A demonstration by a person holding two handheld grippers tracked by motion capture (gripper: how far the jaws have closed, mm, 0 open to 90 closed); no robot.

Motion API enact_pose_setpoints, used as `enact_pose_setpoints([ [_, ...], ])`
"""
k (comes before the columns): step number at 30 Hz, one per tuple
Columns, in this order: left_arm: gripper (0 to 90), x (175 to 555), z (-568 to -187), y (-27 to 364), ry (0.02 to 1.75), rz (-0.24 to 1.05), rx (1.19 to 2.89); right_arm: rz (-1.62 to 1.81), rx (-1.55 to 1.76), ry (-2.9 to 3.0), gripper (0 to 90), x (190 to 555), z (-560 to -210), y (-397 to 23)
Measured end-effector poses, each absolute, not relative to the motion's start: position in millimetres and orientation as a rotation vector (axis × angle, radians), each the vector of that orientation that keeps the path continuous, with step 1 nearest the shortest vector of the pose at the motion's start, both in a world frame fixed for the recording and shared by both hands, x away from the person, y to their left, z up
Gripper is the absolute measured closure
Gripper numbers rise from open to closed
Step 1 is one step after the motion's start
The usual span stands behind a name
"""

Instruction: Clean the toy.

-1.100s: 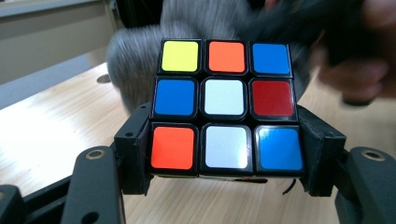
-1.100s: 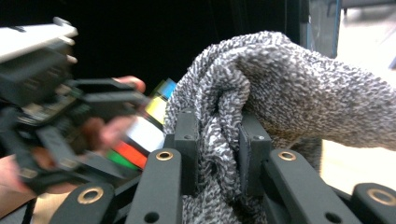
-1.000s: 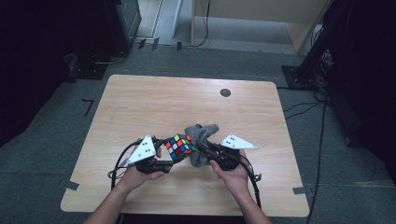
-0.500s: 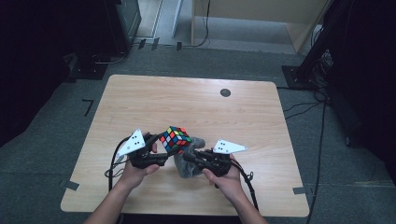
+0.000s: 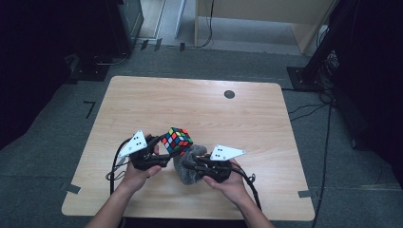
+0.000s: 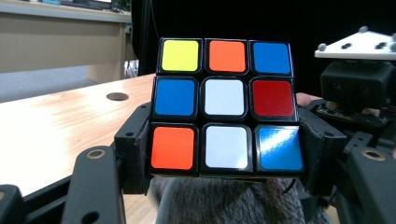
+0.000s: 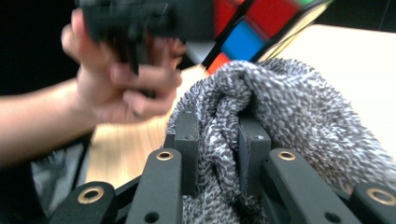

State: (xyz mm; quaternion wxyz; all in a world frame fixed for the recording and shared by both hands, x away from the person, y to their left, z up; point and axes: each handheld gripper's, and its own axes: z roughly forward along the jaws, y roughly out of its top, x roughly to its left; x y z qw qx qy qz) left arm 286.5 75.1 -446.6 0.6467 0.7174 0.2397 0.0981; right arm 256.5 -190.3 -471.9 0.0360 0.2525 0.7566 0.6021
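Left gripper [image 5: 159, 153]: fingers [image 6: 133, 149] about half open, clamped on puzzle cube [image 5: 177, 141], held above the bench [image 5: 199, 104]. Right gripper [image 5: 190, 166]: fingers [image 7: 187, 140] nearly closed, pinching grey knit cloth [image 5: 187, 167], which sits just below the cube near the front edge.

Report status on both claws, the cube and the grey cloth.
Left claw clamped on puzzle cube, held above the table. Right claw pinched shut on grey knit cloth, just below the cube. Nothing in the way.
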Motion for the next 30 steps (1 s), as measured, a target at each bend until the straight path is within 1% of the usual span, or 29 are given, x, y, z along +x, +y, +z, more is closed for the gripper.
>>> enact_pose_setpoints([
  [7,34.5,287,-448,76,0.555,0.217,1.641,1.954,0.908,2.08,75.1,265,-463,-216],
  [11,34.5,288,-448,75,0.563,0.215,1.637,1.926,0.828,2.175,74.8,261,-467,-205],
  [14,34.5,288,-448,75,0.569,0.219,1.637,1.84,0.757,2.296,74.7,257,-473,-193],
  [21,34.5,288,-448,75,0.569,0.208,1.638,1.923,0.873,2.092,74.9,262,-462,-212],
  [27,34.5,291,-446,79,0.602,0.211,1.612,1.852,0.74,2.242,74.7,254,-470,-192],
  [30,34.5,291,-443,82,0.611,0.189,1.577,1.839,0.757,2.245,74.7,254,-470,-191],
])
